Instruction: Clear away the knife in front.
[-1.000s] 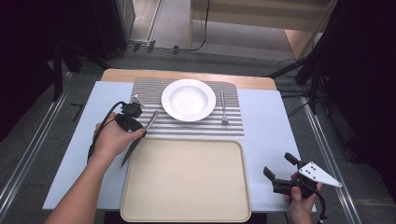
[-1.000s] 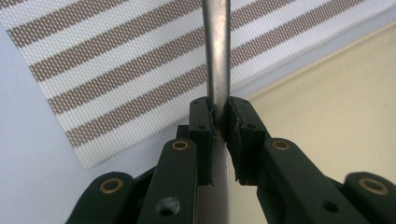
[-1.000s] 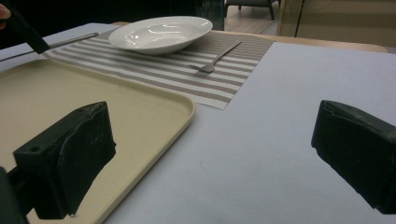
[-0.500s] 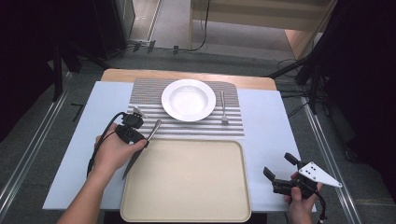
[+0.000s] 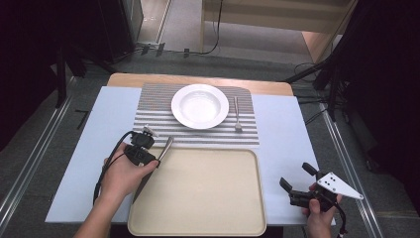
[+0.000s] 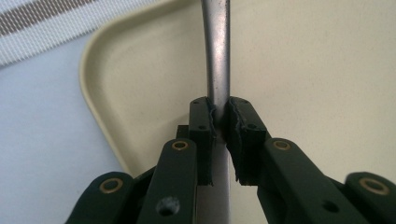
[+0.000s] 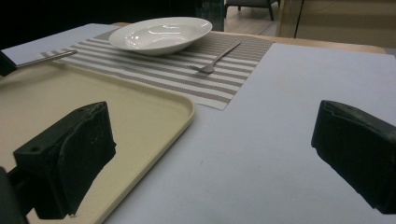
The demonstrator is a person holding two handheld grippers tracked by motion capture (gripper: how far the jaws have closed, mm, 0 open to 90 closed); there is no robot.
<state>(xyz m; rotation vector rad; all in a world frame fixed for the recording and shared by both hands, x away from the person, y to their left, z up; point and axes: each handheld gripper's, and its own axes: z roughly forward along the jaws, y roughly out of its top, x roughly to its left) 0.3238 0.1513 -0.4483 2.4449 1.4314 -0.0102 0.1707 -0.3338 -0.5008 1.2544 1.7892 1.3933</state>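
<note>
Fingers of the left gripper pinch a metal utensil handle above the near-left corner of the beige tray. Right gripper rests low at the desk edge, fingers spread on nothing. Beyond lie the striped placemat, white bowl and fork. No writing is legible.

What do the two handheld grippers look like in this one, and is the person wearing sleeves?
Both are black. The left gripper trails a looping black cable. The right gripper carries a grey three-cornered plate with dark dots. Its pads are chunky and matte. Forearms are bare, without sleeves.
</note>
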